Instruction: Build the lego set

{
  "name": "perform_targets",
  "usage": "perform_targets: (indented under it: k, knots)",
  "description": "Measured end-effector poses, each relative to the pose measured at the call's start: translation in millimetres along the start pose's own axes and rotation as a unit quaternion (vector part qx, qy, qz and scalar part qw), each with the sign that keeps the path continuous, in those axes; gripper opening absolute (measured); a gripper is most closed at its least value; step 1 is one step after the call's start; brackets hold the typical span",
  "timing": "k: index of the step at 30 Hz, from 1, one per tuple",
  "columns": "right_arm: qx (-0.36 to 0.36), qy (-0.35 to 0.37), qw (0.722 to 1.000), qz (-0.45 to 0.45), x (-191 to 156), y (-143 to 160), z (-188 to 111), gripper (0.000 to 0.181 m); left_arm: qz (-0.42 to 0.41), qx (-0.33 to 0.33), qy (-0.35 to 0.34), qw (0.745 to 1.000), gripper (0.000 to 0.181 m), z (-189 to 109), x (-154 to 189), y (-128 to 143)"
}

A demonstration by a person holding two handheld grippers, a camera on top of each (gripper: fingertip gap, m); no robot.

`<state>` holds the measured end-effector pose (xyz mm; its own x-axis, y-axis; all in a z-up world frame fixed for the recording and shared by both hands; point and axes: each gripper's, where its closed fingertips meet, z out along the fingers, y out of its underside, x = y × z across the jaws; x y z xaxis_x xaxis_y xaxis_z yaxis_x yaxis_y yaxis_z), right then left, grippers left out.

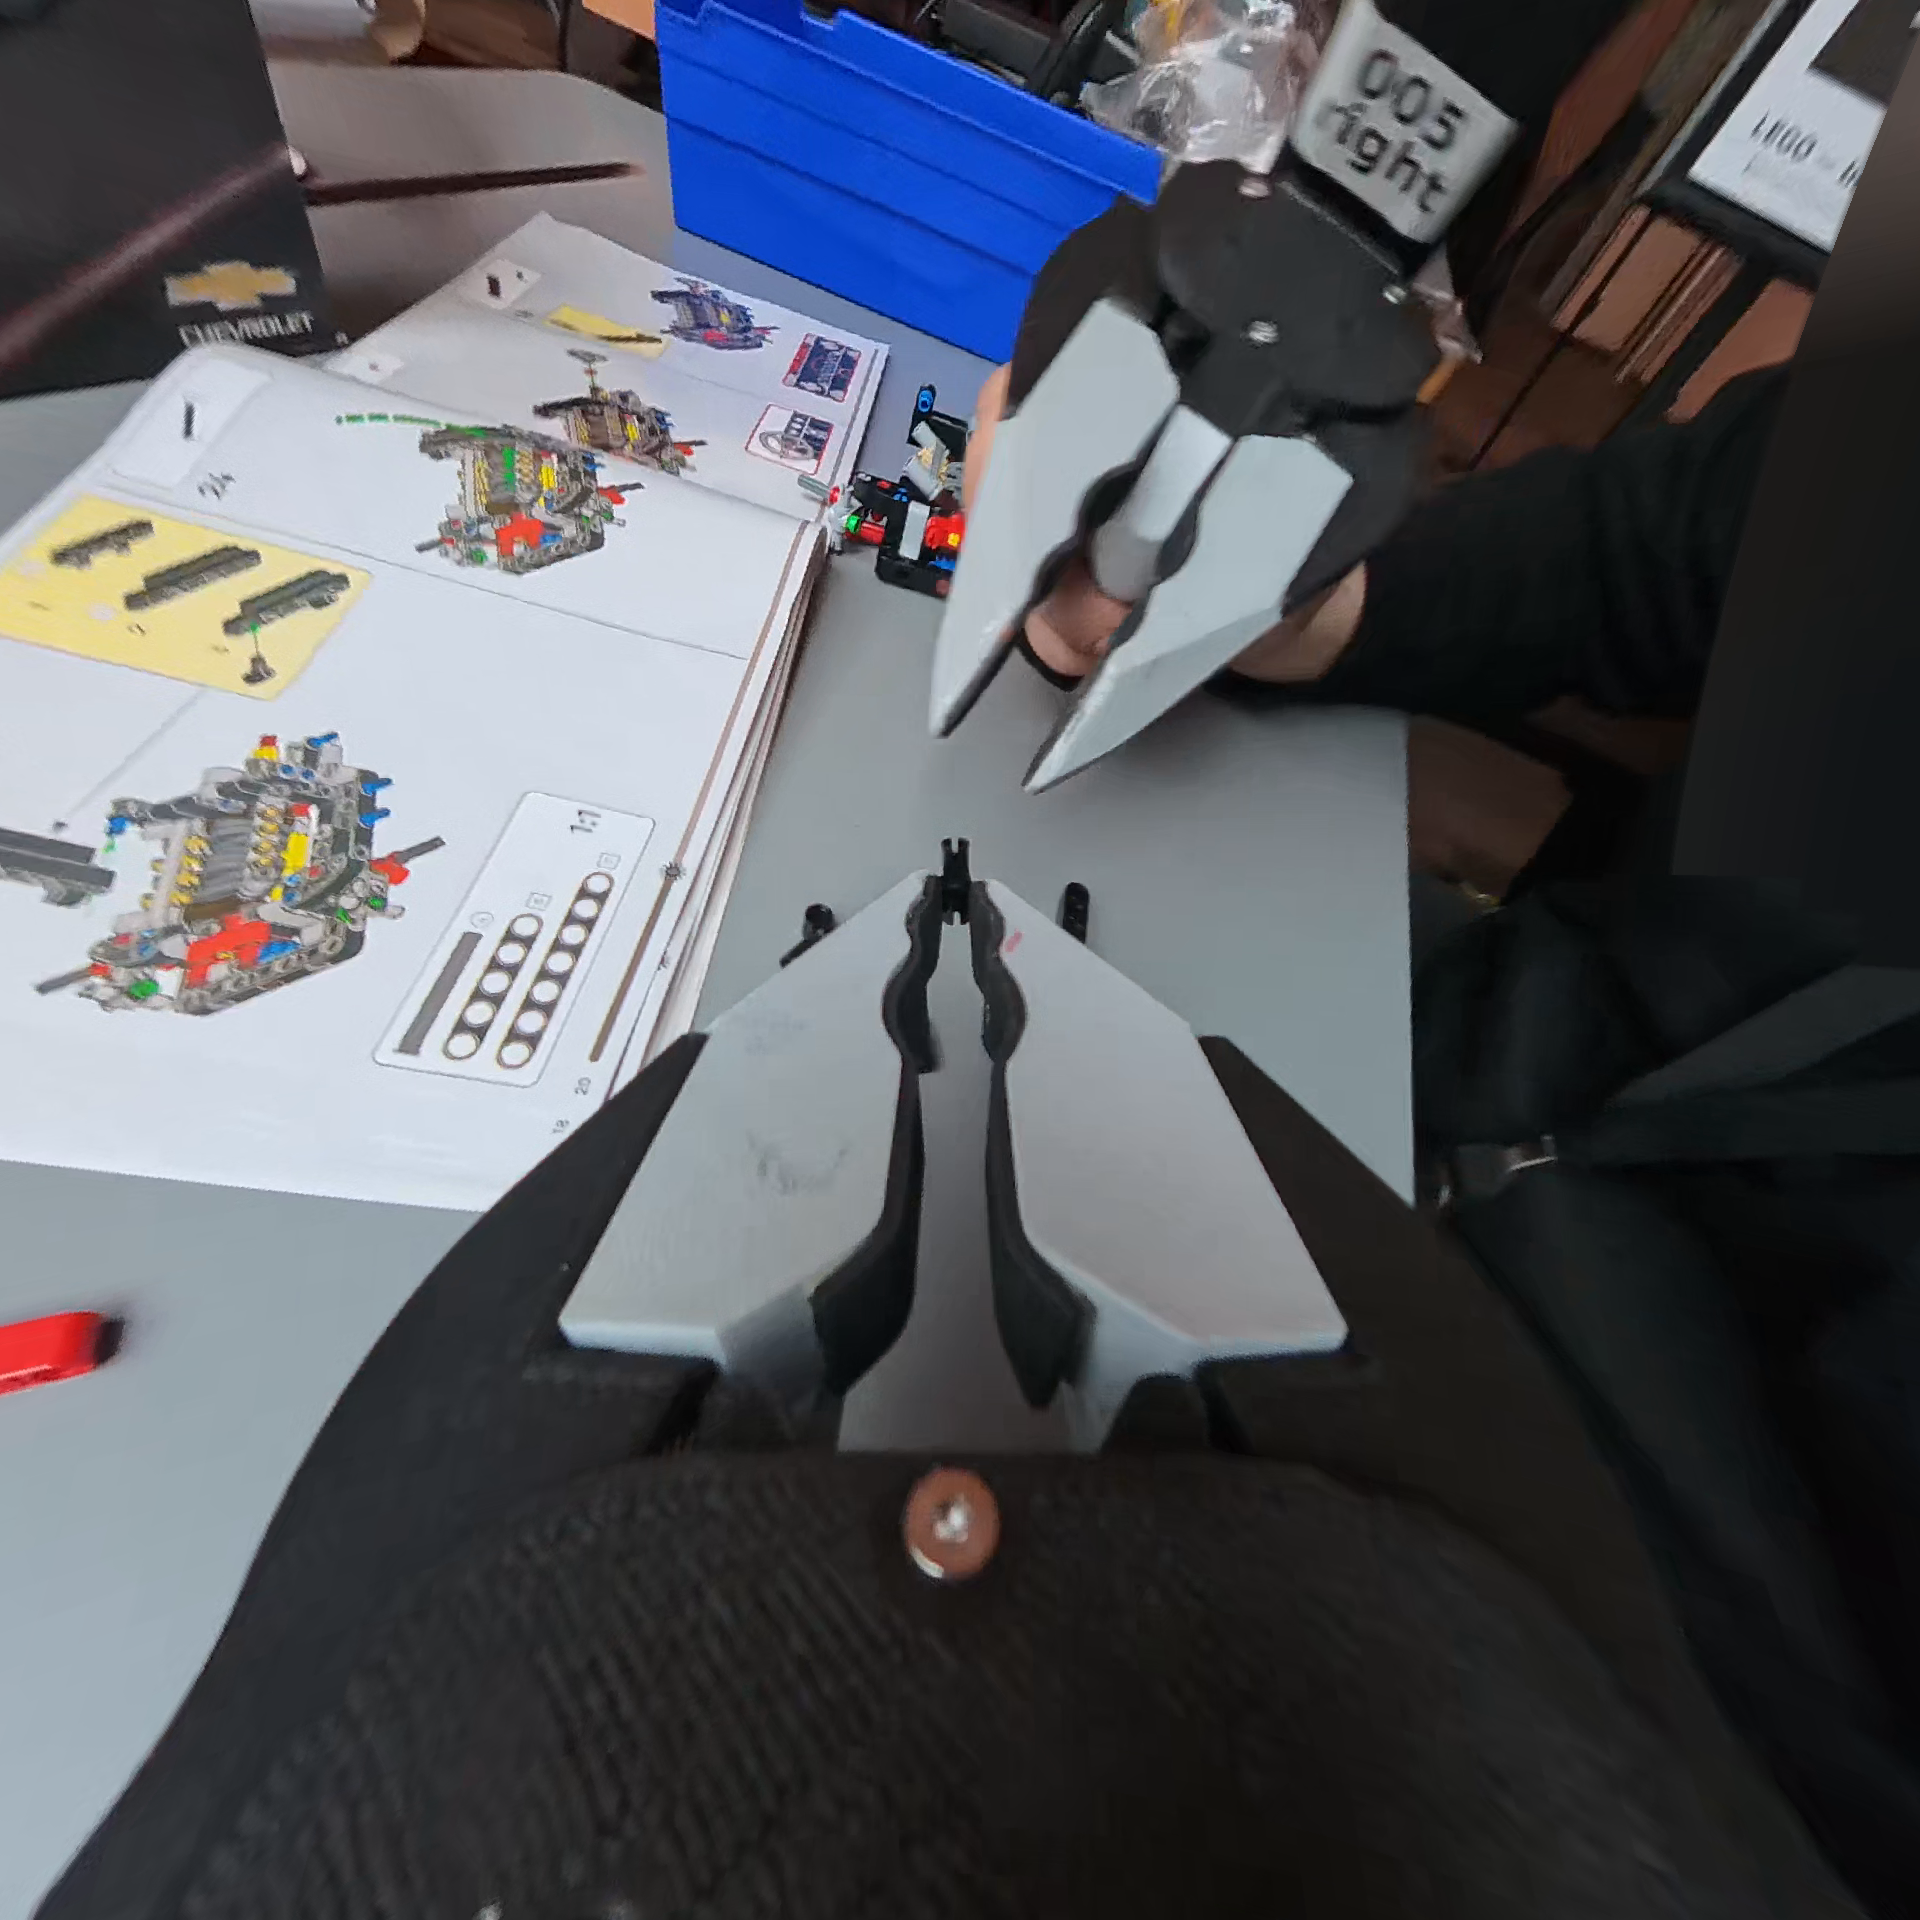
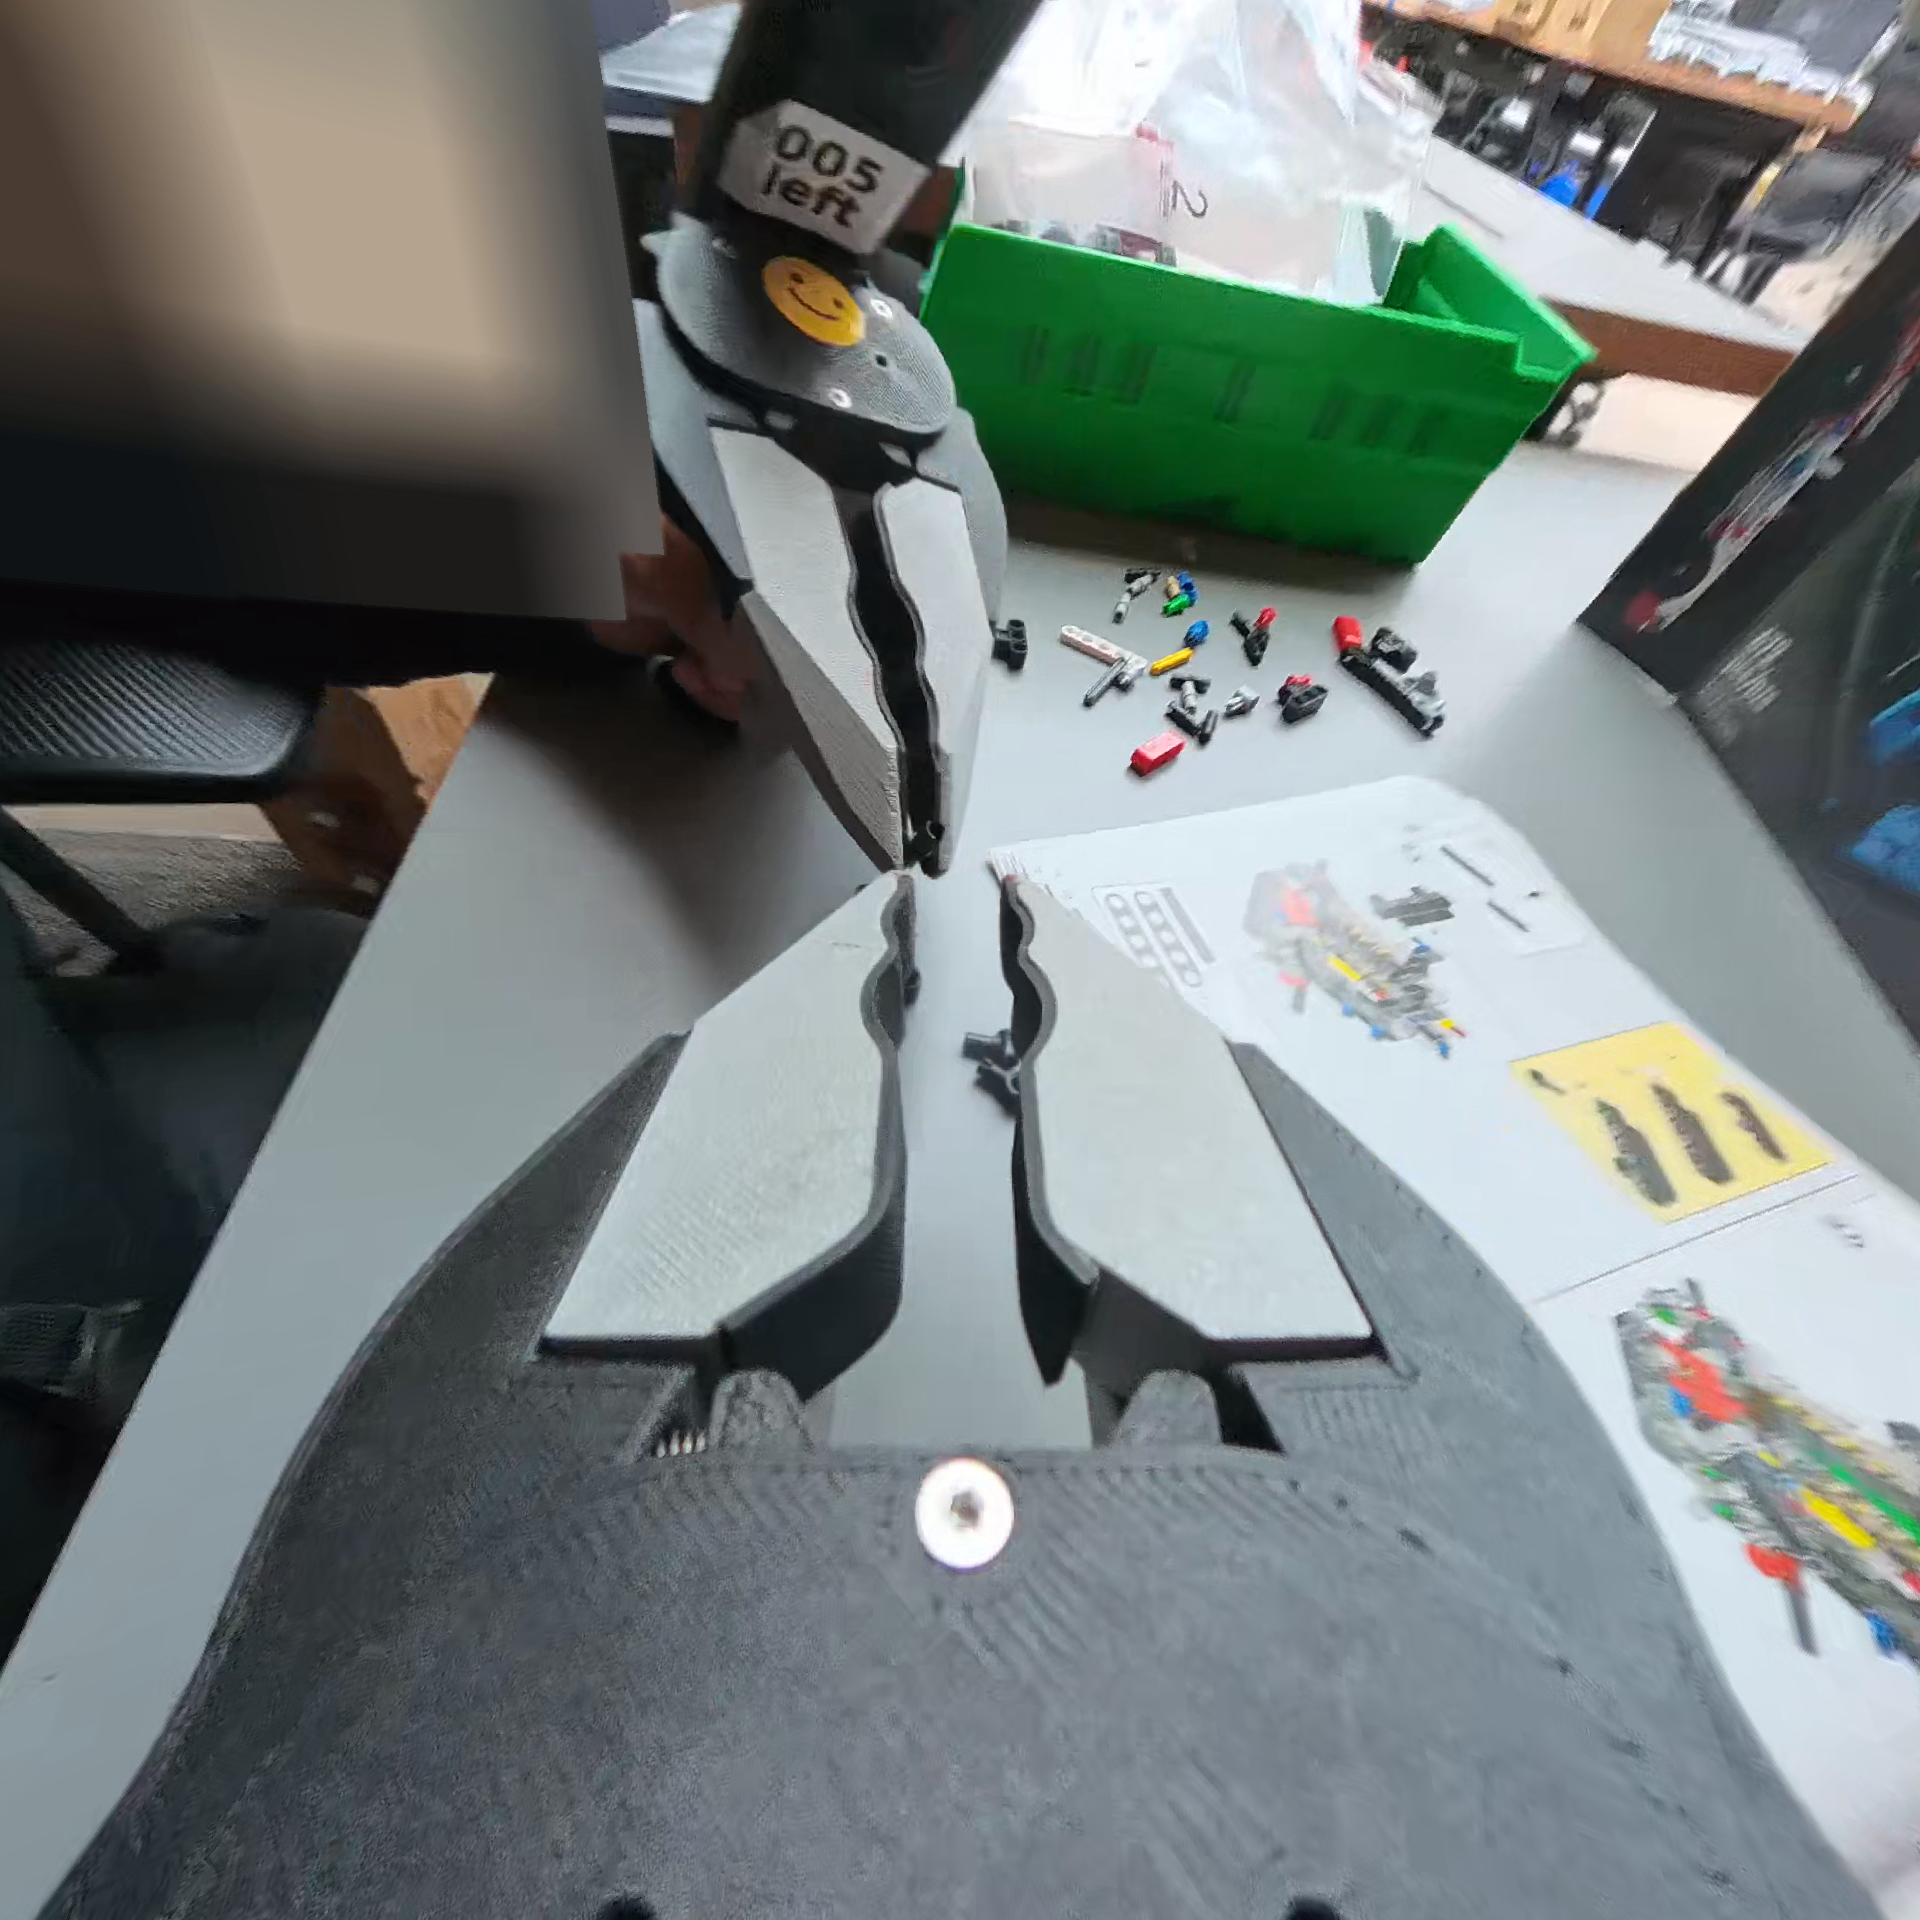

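My left gripper point(image 1: 954, 904) is shut on a small black pin point(image 1: 954, 868) that sticks out beyond its tips, held above the grey table point(image 1: 1195, 883). In the right wrist view the left gripper point(image 2: 923, 854) points down just beyond my right gripper's tips. My right gripper point(image 2: 956, 888) is open and empty; it also shows in the left wrist view point(image 1: 987, 756), hovering a little beyond the pin. Two black pins point(image 1: 816, 923) point(image 1: 1075, 909) lie on the table beside the left fingers. A black connector point(image 2: 992, 1060) lies between the right fingers. A partly built model point(image 1: 914, 509) stands behind the booklet.
An open instruction booklet point(image 1: 416, 727) lies left of the grippers. A blue bin point(image 1: 883, 187) and a black box point(image 1: 156, 208) stand at the back. A green bin point(image 2: 1195, 416) and several loose pieces point(image 2: 1247, 665) sit beyond. A red piece point(image 1: 52, 1351) lies at the left. My left and right fingertips are right by each other.
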<state>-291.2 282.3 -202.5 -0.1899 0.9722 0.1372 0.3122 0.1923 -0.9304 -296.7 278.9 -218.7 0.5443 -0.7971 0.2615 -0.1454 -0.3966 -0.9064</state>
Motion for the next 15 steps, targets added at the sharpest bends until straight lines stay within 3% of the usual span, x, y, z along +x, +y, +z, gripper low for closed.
perform_targets:
  k: [4,15]
  knots:
    - [-0.013,-0.03,0.999,0.041,-1.4,8.0,4.3,0.013,0.049,0.012,-0.042,0.998,0.002,-2.1,-4.5,-3.9]
    - [-0.006,-0.043,0.998,0.048,-4.2,-2.0,10.7,0.008,0.094,-0.001,-0.058,0.994,0.002,1.0,-0.7,-0.6]
